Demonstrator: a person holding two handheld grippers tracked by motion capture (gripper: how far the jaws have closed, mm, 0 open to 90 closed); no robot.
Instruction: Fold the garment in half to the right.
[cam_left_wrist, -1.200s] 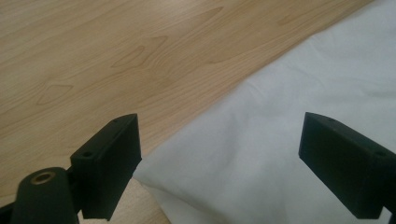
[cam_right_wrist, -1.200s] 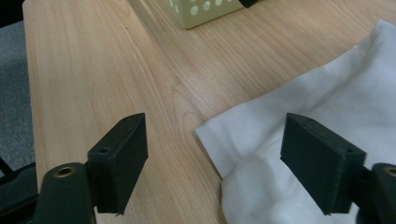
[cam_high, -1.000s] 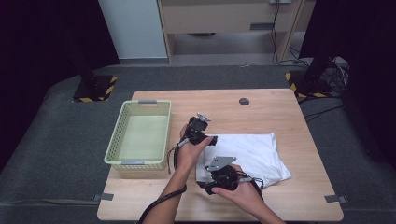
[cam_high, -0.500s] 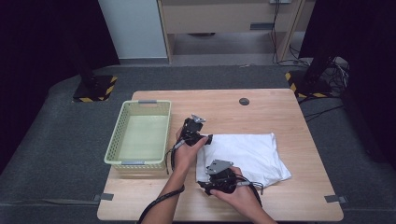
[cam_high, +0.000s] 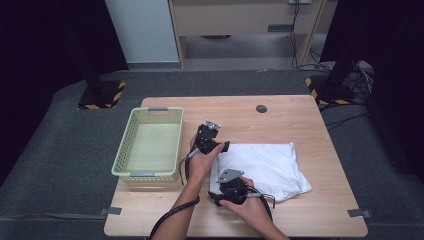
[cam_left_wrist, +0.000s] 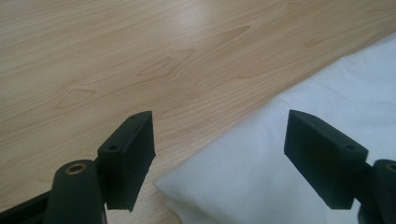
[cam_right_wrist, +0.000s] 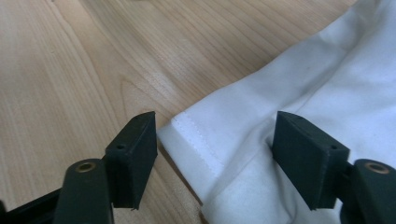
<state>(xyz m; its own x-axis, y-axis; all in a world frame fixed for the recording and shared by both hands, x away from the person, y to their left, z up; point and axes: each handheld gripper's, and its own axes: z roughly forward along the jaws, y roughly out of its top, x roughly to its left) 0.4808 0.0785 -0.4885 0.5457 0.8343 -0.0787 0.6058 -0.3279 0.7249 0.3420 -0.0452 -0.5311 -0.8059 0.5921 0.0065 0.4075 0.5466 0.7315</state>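
The white cloth (cam_high: 262, 167) lay folded flat on the right half of the table (cam_high: 300, 120), its near-left corner close to the table's front edge and its left edge running back toward the middle. That left edge was where both tools had gathered, which suggests the work in hand was to lift or fold the cloth from that side.

The left gripper (cam_high: 223, 146) hung over the cloth's far-left corner. In the left gripper view its 2 jaws stood spread, one over bare wood and one over the fabric, with the corner (cam_left_wrist: 182, 186) lying between them and touching neither pad. It straddled the corner, probably so that closing would catch the fold rather than a single layer.

The right gripper (cam_high: 216, 196) sat low at the near-left corner. Its jaws had just been opening and then easing in a little; they stood apart, with the hemmed corner (cam_right_wrist: 187, 128) between them. The left pad was on the wood just beside the hem, while the right one seemed to rest against a crease, though I could not tell if it pressed. Nothing was pinched yet.

The basket (cam_high: 172, 115) stood empty along the table's left edge, just beside the left hand, likely the cloth's destination. A small dark disc (cam_high: 261, 108) lay near the back edge, well apart from the work.
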